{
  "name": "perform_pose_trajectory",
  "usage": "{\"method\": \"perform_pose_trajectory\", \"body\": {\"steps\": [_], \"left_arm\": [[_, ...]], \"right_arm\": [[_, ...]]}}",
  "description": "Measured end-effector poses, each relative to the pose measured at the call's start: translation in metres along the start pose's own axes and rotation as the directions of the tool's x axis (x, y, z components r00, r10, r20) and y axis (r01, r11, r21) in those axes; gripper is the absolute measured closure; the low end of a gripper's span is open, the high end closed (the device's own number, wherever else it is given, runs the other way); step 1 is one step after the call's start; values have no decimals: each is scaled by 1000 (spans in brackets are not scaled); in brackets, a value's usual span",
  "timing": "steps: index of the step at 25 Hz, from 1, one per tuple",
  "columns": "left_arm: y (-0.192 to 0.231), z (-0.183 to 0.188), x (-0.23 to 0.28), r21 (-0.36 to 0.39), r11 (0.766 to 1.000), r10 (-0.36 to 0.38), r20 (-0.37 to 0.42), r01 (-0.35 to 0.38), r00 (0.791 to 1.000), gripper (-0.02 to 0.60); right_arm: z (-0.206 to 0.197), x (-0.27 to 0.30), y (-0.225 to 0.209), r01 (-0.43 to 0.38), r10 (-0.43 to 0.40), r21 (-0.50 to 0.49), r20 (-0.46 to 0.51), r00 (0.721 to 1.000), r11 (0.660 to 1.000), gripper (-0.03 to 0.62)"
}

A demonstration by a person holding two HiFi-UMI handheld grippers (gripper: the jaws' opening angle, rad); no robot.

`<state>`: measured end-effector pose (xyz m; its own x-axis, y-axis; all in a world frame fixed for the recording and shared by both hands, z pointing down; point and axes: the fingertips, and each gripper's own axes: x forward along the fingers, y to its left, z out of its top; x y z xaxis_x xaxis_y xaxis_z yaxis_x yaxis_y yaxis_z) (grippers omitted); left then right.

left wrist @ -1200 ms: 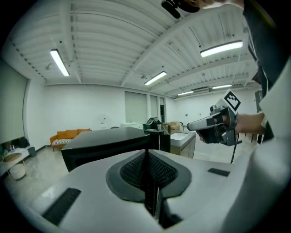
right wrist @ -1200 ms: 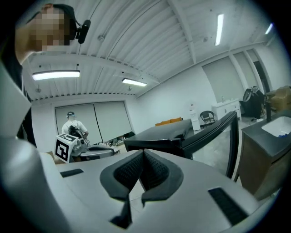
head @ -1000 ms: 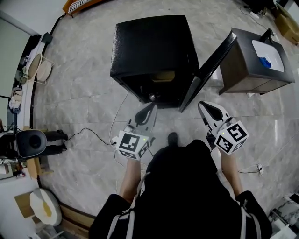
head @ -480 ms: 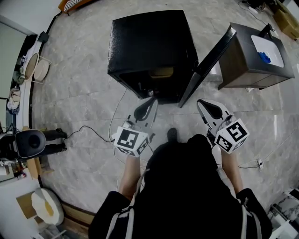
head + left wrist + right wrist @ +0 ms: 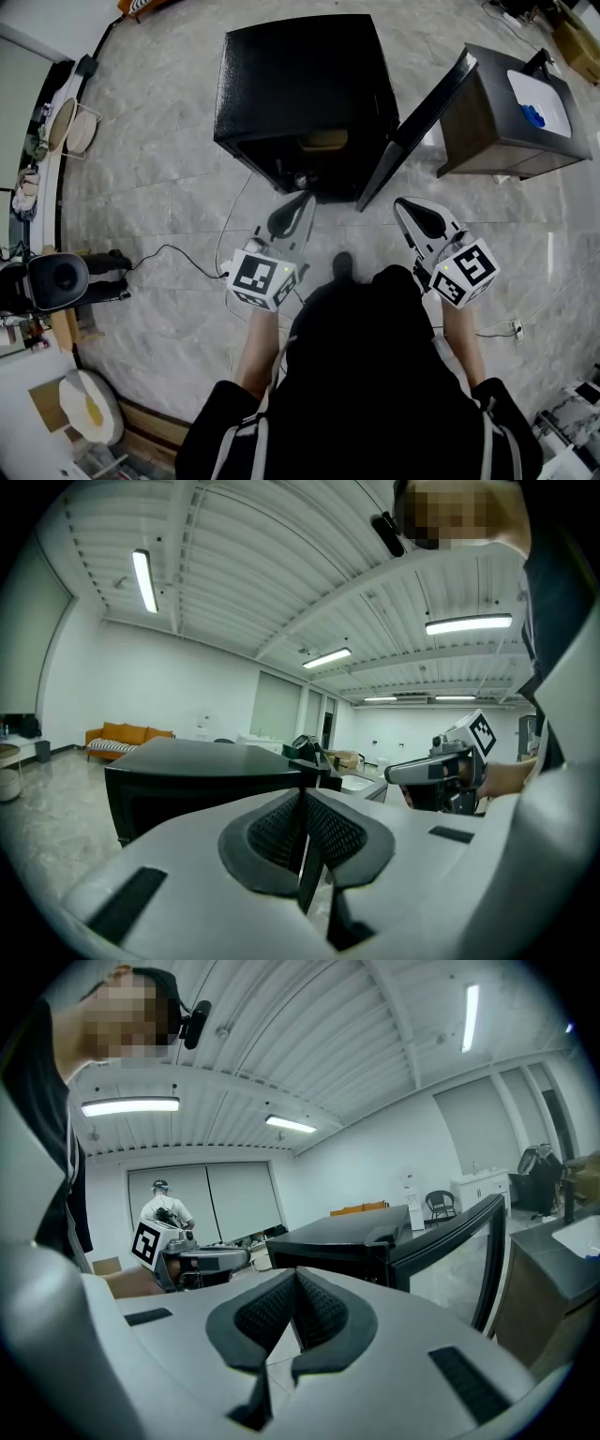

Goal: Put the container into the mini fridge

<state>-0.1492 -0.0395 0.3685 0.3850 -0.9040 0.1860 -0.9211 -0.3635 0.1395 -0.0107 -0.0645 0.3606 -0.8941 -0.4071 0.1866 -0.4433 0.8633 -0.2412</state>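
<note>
The black mini fridge (image 5: pixel 300 84) stands on the floor with its door (image 5: pixel 417 131) swung open to the right. A yellowish container (image 5: pixel 324 141) sits inside on a shelf. My left gripper (image 5: pixel 302 202) is shut and empty, its tips just in front of the fridge opening. My right gripper (image 5: pixel 406 207) is shut and empty too, below the open door's lower edge. In the left gripper view the pads (image 5: pixel 281 832) meet, with the fridge (image 5: pixel 187 775) beyond. In the right gripper view the pads (image 5: pixel 323 1309) are pressed together before the fridge (image 5: pixel 347 1239) and door (image 5: pixel 455 1237).
A dark side cabinet (image 5: pixel 487 141) stands right of the door, with a white tray and a blue object (image 5: pixel 532 115) on top. A black cable (image 5: pixel 187 260) runs across the floor to the fridge. My shoe (image 5: pixel 343 267) is between the grippers. Clutter lines the left wall.
The head view has shifted a little, so the fridge sits slightly higher in the picture. Both grippers keep the same stance before the fridge and stay shut.
</note>
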Motion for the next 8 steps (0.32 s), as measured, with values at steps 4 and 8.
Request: {"method": "perform_pose_trajectory", "body": {"steps": [4, 8], "left_arm": [[-1, -1, 1, 0, 1000, 2, -2, -2, 1000, 537], [-4, -3, 3, 1, 1000, 2, -5, -2, 1000, 537]], "right_arm": [[-1, -2, -1, 2, -2, -1, -5, 1000, 1000, 576], [-2, -4, -3, 0, 0, -4, -2, 1000, 1000, 576]]}}
